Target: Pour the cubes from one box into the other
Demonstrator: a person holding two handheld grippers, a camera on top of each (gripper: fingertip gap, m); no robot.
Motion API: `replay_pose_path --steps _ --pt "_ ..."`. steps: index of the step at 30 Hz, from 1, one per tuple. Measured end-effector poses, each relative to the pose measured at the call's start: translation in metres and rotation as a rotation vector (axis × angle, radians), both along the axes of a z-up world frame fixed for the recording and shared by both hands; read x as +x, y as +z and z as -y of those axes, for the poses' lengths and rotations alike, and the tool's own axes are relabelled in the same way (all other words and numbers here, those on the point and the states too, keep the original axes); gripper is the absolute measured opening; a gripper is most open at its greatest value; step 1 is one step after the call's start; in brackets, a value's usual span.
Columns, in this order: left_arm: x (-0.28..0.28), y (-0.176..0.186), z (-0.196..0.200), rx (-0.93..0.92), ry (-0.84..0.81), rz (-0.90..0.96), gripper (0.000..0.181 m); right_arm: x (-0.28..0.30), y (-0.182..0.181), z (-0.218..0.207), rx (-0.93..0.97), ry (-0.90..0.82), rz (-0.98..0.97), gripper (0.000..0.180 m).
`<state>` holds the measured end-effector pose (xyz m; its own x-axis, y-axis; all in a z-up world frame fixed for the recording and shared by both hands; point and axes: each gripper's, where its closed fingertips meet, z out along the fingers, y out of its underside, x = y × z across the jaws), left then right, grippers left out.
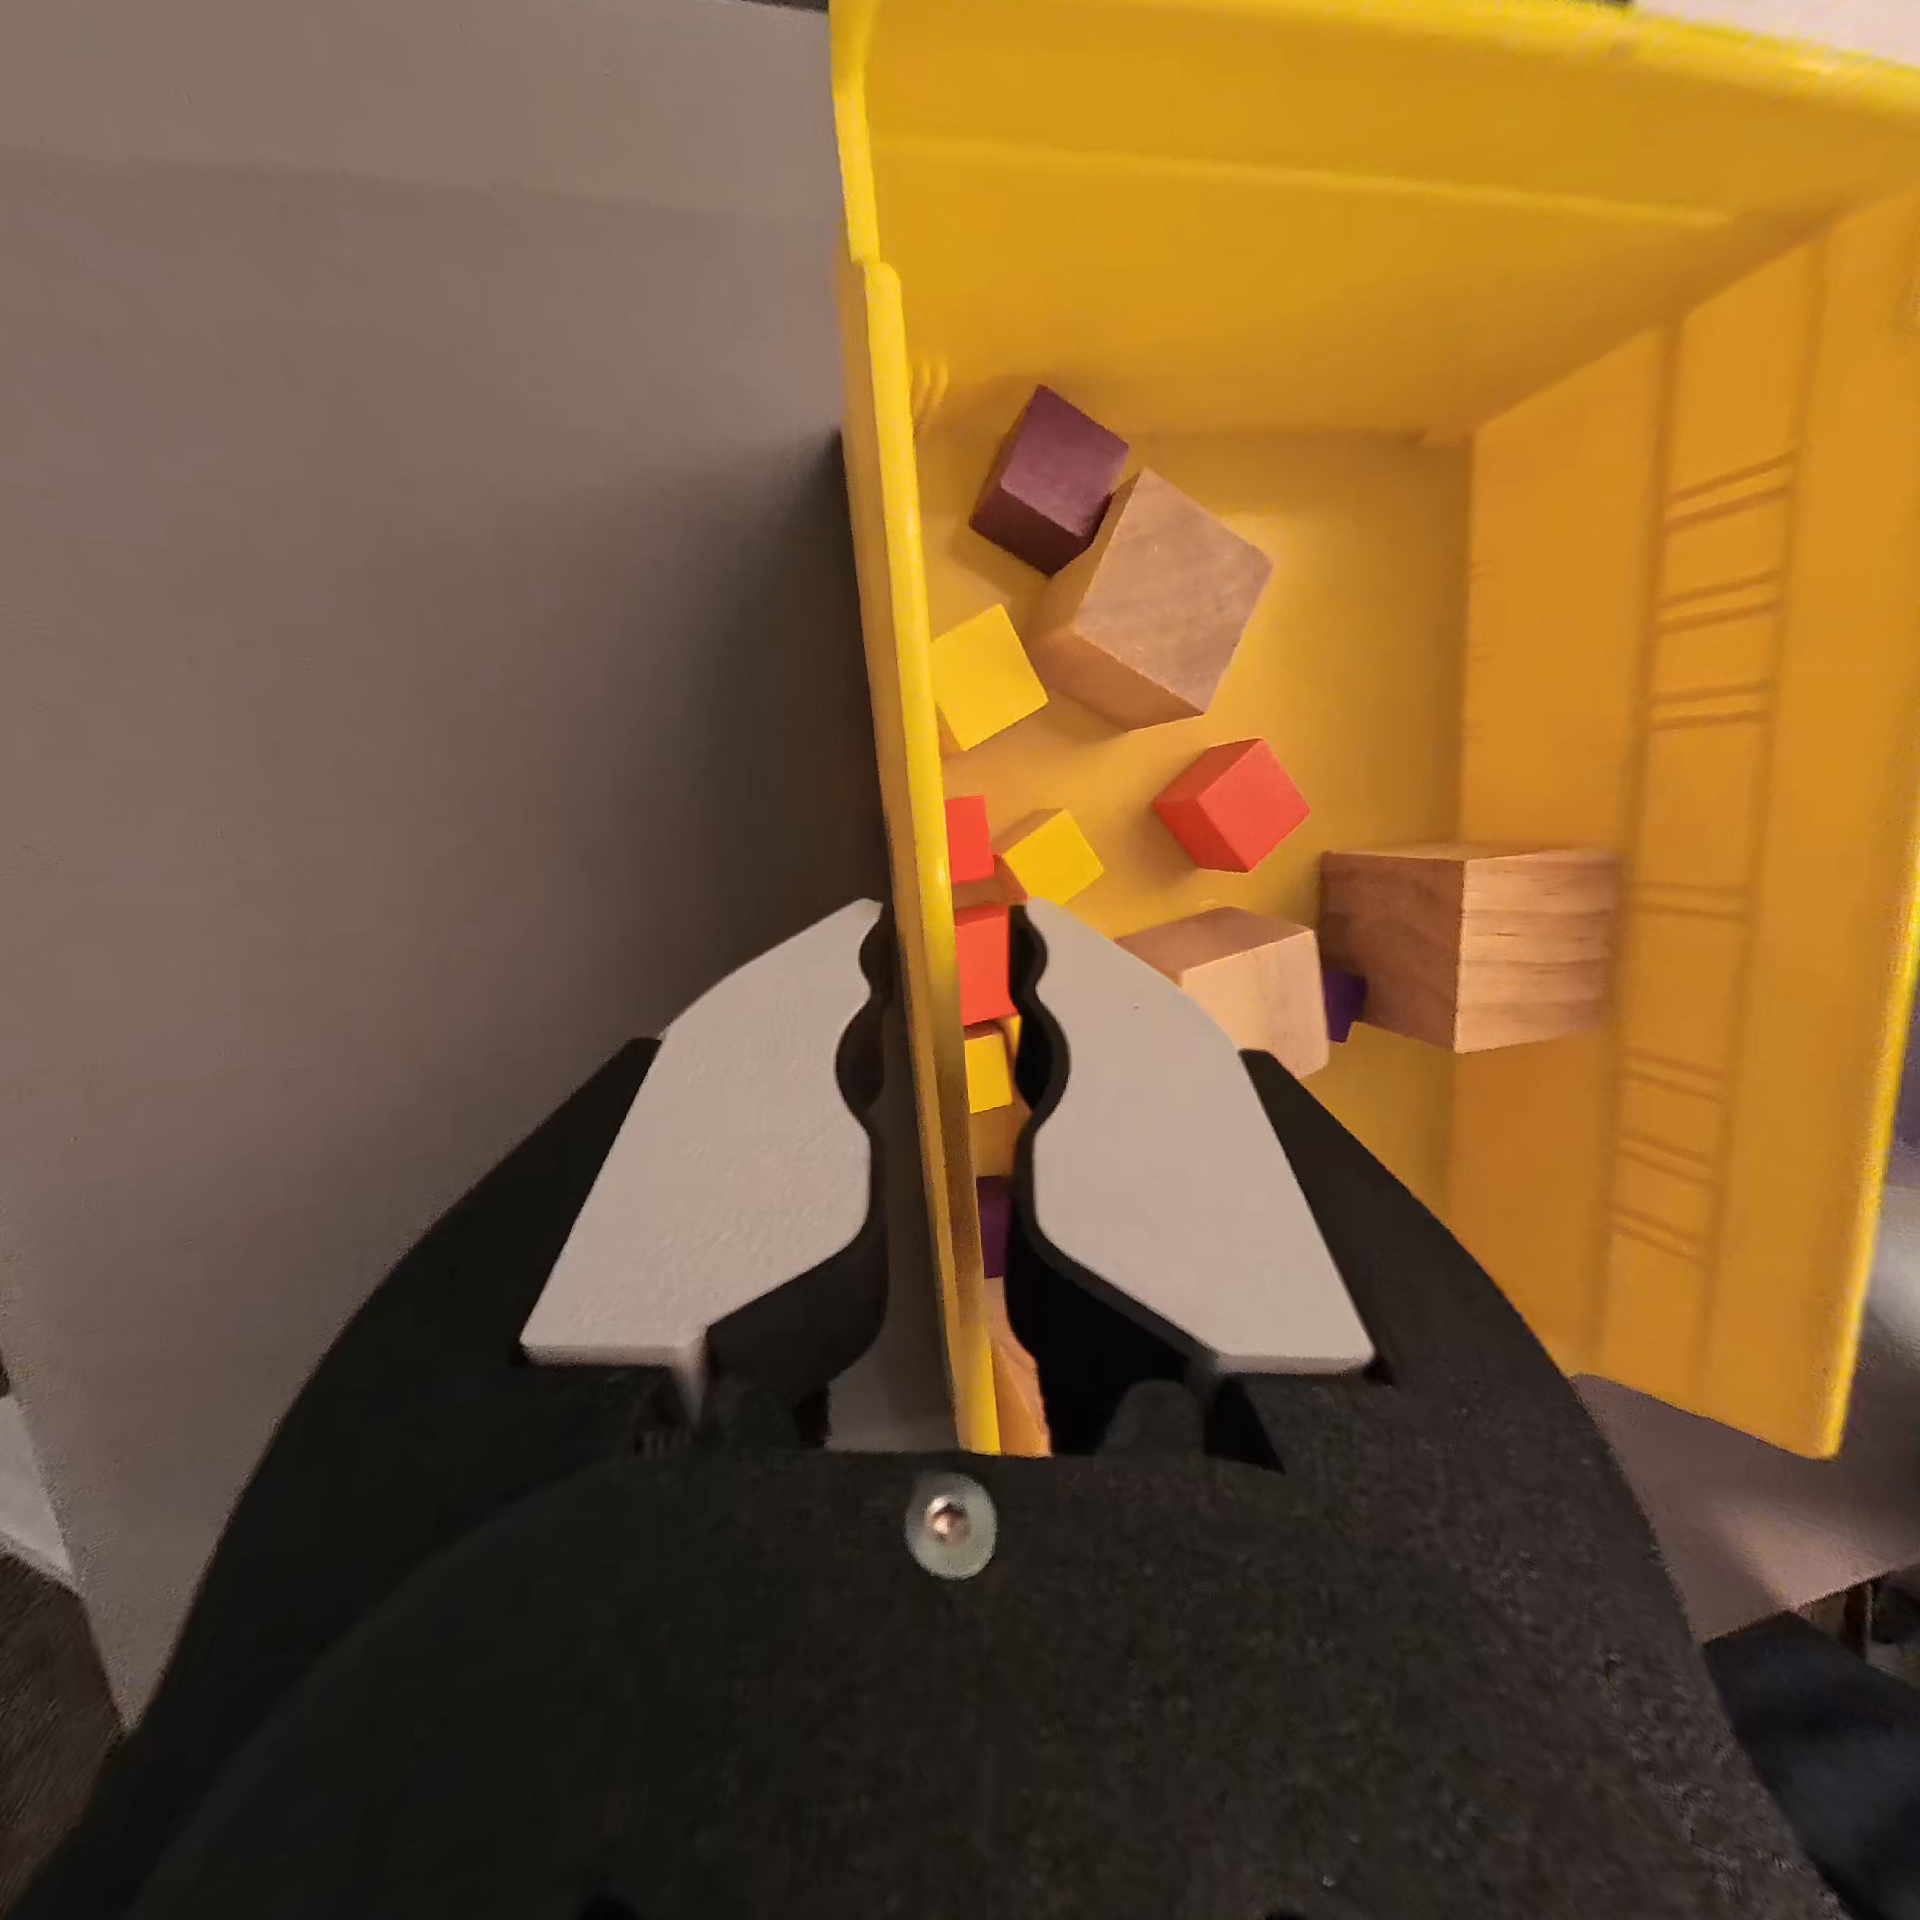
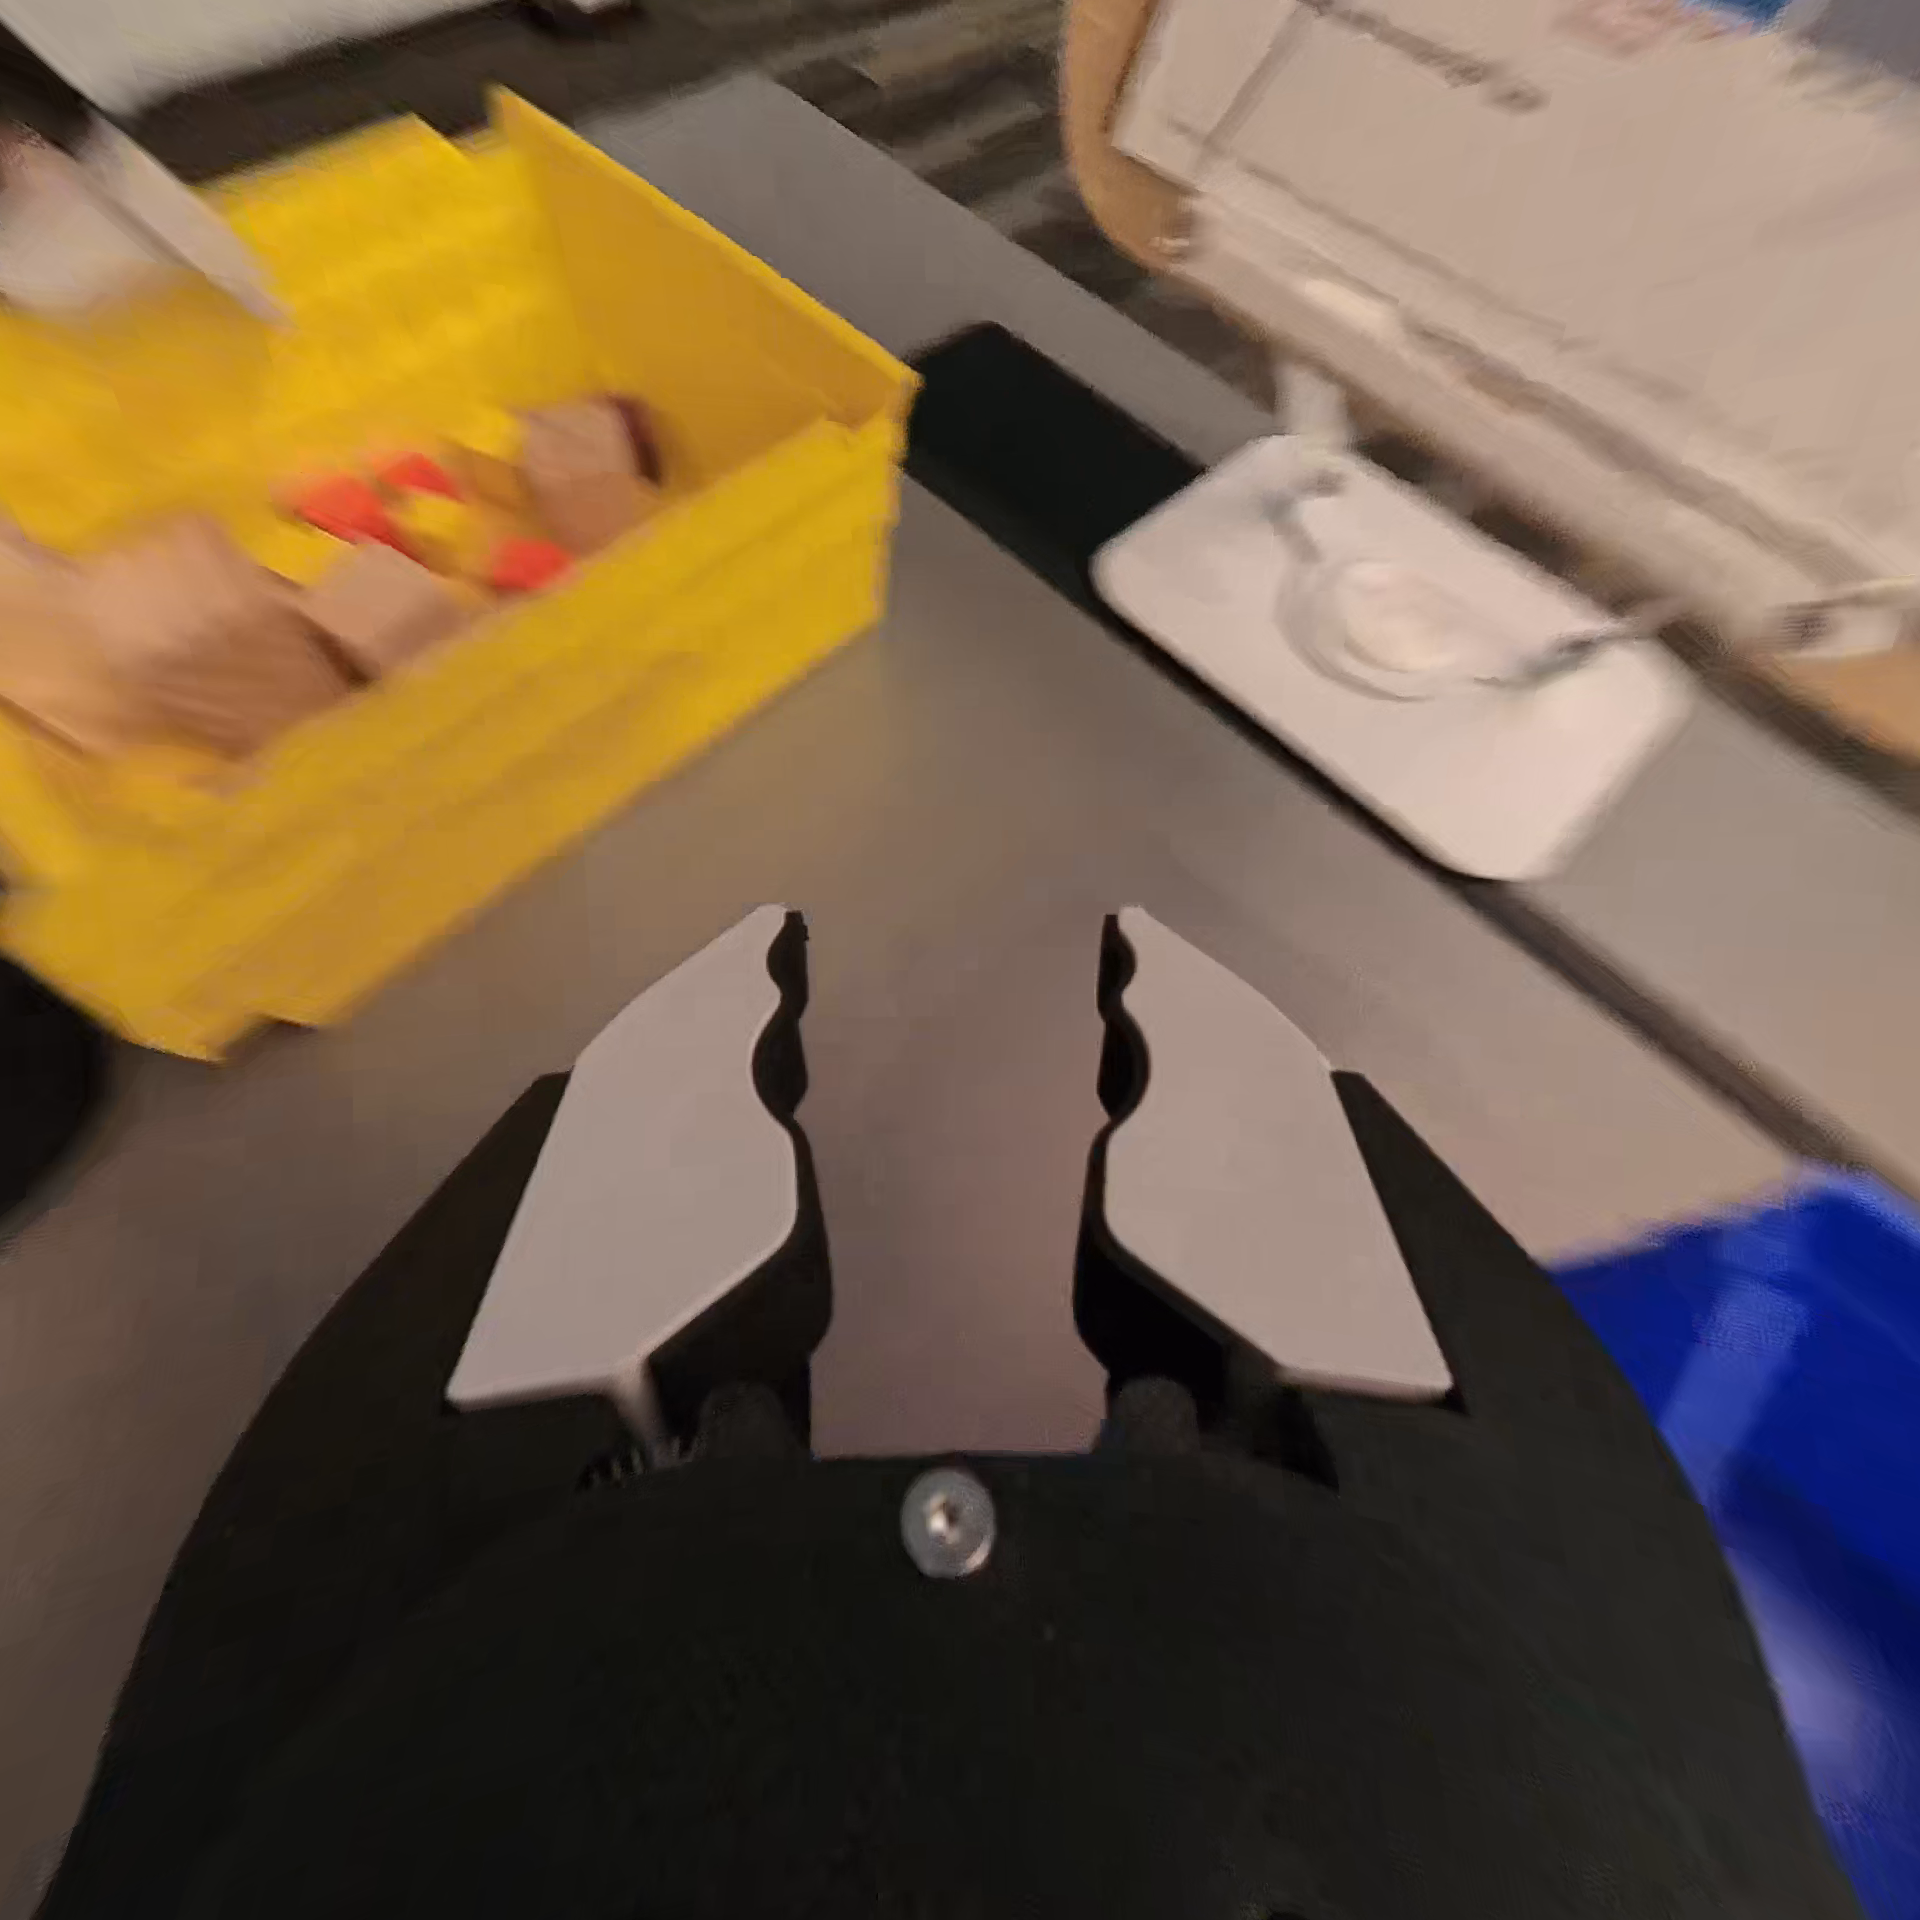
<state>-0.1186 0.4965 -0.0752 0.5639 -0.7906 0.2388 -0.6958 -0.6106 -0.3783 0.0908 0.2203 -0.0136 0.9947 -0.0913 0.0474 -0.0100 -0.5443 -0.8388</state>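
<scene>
While the left gripper [image 1: 951,920] pinches the thin side wall of the yellow box [image 1: 1299,260], with one finger inside and one outside, the box looks tipped up, and the cubes [image 1: 1148,597] sit loose on its floor. The right gripper [image 2: 954,930] holds nothing; its fingers are apart over the bare grey table [image 2: 935,727], and the yellow box is to its far left, blurry in that view. A blue box [image 2: 1766,1403] peeks in at the near right, well apart from the yellow one. I think it is the box to pour into. Things could go wrong from here. The wall is thin and smooth, so the box may slip or swing in the pinch if it tips fast. The cubes are loose, so they may all slide at once and bounce out. If the yellow box is not right over the blue box, cubes will land on the table. Counting in the left view, I see three big plain wood cubes, three orange ones, three yellow ones and three purple ones, though some hide behind the finger, so there may be more. There are two boxes, two grippers, one white tray [image 2: 1382,675] with a clear round thing on it at the far right, and one cardboard box [image 2: 1507,208] behind that.
</scene>
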Motion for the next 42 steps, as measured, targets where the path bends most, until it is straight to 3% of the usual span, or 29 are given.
replay_pose_path --steps 3,7,11,14,19,27,35,42 --pt "0.002 -0.009 0.000 -0.004 -0.009 -0.047 0.013 -0.049 0.004 -0.039 0.039 0.105 -0.315 0.055" --pt "0.000 -0.013 -0.004 0.028 -0.009 -0.085 0.006 -0.058 -0.010 -0.094 -0.088 0.058 -0.437 0.059" --pt "-0.004 -0.022 -0.001 -0.002 -0.023 -0.131 0.008 -0.063 -0.028 -0.127 -0.277 -0.019 -0.486 0.060" --pt "-0.007 -0.033 0.000 -0.020 -0.042 -0.188 0.010 -0.061 -0.042 -0.139 -0.427 -0.099 -0.384 0.059" --pt "-0.002 -0.035 -0.001 -0.020 -0.055 -0.169 0.007 -0.059 -0.070 -0.142 -0.681 -0.229 -0.309 0.053" --pt "-0.002 -0.035 -0.001 -0.026 -0.049 -0.158 0.007 -0.065 -0.100 -0.139 -0.888 -0.376 -0.281 0.026" --pt "-0.002 -0.035 0.003 -0.073 -0.060 -0.123 0.012 -0.067 -0.105 -0.147 -0.809 -0.378 -0.412 0.010" --pt "-0.006 -0.038 0.003 -0.002 -0.110 -0.223 0.006 -0.069 -0.108 -0.148 -0.795 -0.364 -0.427 0.006"
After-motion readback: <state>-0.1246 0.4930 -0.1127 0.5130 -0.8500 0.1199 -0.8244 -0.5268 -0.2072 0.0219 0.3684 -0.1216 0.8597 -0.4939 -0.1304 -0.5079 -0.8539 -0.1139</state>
